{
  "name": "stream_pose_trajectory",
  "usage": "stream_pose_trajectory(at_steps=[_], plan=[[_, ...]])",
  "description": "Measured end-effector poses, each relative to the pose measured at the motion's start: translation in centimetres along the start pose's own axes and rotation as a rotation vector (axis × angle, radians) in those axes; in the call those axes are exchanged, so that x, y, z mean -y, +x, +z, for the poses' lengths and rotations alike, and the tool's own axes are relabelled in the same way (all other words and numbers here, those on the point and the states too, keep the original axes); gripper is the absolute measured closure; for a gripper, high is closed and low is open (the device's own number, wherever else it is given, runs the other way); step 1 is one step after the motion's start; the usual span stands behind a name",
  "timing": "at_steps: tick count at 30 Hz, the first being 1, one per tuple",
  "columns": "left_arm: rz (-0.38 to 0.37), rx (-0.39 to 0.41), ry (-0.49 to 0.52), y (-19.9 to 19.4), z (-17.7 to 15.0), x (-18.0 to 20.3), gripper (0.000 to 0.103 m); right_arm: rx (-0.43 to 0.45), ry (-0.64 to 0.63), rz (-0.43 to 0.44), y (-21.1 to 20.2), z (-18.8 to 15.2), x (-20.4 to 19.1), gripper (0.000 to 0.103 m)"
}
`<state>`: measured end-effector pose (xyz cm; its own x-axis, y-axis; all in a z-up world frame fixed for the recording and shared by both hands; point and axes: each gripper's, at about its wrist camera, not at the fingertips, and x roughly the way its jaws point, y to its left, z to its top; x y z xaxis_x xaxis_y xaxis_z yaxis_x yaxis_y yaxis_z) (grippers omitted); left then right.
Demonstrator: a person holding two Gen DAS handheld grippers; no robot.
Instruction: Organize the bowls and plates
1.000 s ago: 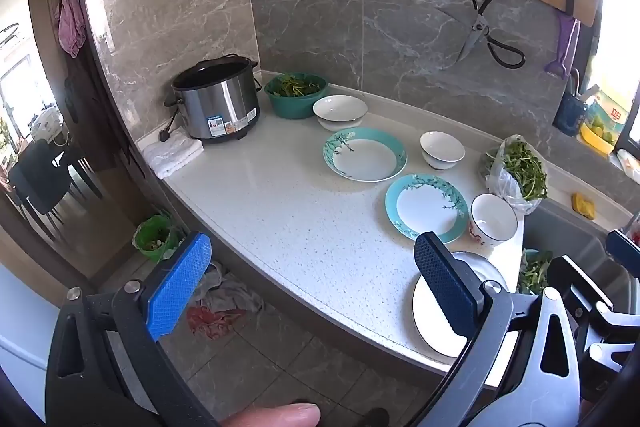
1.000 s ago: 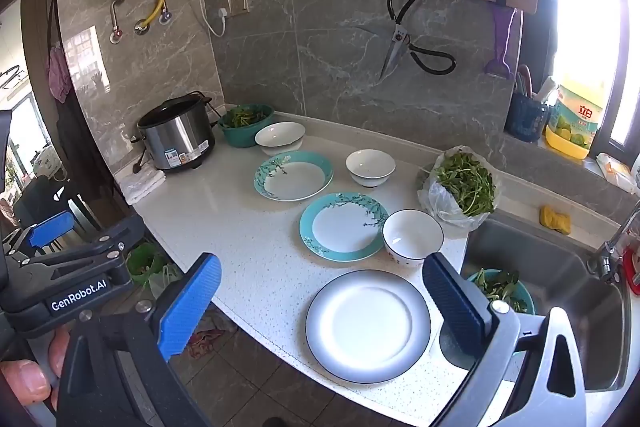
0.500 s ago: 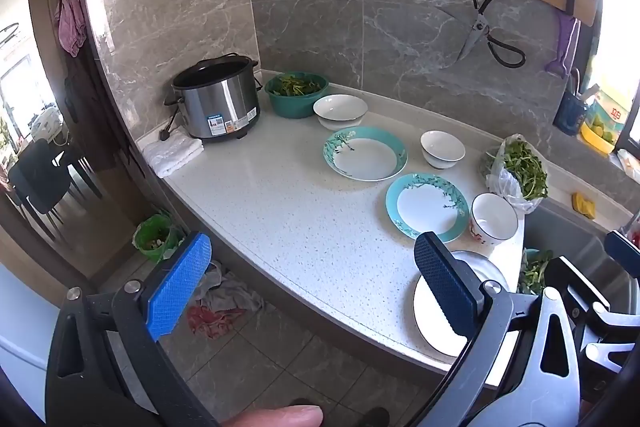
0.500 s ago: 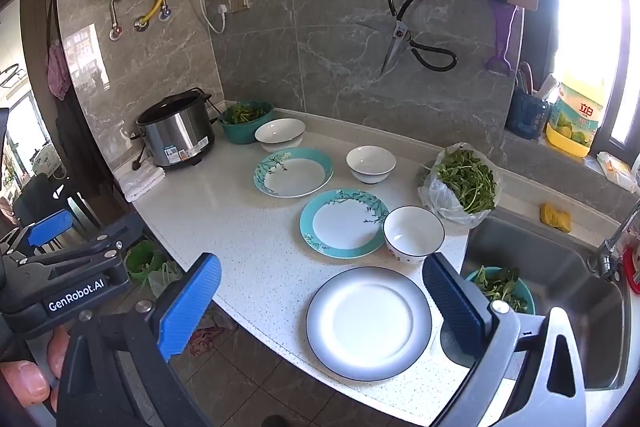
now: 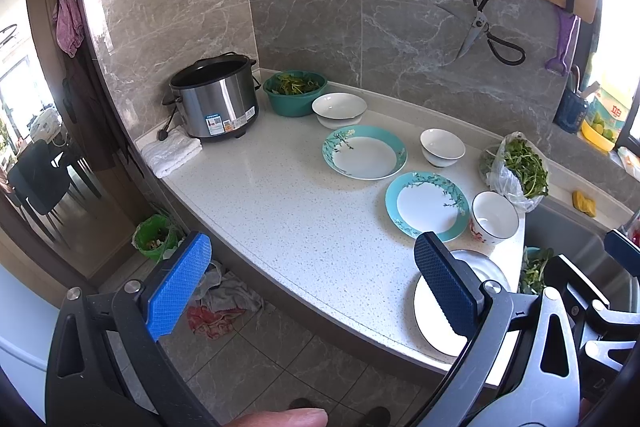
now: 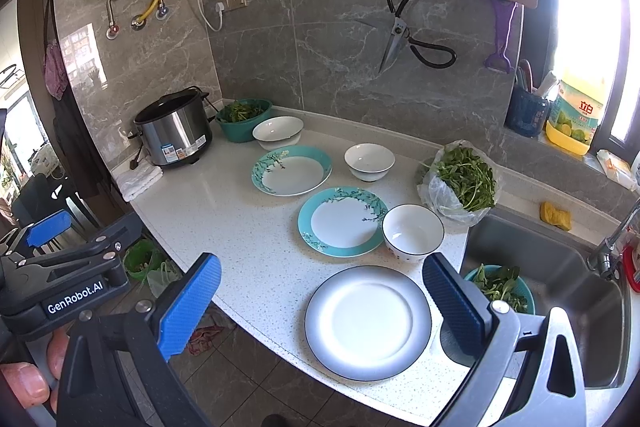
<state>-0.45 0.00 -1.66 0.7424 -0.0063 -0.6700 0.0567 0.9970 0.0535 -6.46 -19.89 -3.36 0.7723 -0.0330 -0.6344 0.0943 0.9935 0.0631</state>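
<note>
On the white counter (image 6: 240,227) lie a black-rimmed white plate (image 6: 368,321) at the front, two teal-rimmed plates (image 6: 342,221) (image 6: 291,170), a black-rimmed bowl (image 6: 413,233), a small white bowl (image 6: 369,159) and a wide white bowl (image 6: 278,131). My right gripper (image 6: 320,303) is open and empty, held in front of the counter above the near plate. My left gripper (image 5: 312,283) is open and empty, off the counter's front left edge. The teal plates (image 5: 427,205) (image 5: 364,157) also show in the left wrist view.
A steel cooker (image 6: 176,135) and a green basin of greens (image 6: 242,119) stand at the back left beside a folded towel (image 6: 138,179). A bag of greens (image 6: 464,183) lies by the sink (image 6: 560,287), which holds a teal colander (image 6: 500,287). Scissors (image 6: 404,35) hang on the wall.
Both grippers drifted very slightly; the scene is nearly unchanged. Nothing was taken hold of or let go.
</note>
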Motion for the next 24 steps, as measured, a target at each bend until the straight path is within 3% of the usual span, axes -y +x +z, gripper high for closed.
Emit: stream_pose_trajectory(at_steps=[24], plan=[[-0.001,-0.007,0.005,0.62,0.28,-0.42,0.0,-0.008,0.0,-0.001,0.49,0.17,0.15,0.0]])
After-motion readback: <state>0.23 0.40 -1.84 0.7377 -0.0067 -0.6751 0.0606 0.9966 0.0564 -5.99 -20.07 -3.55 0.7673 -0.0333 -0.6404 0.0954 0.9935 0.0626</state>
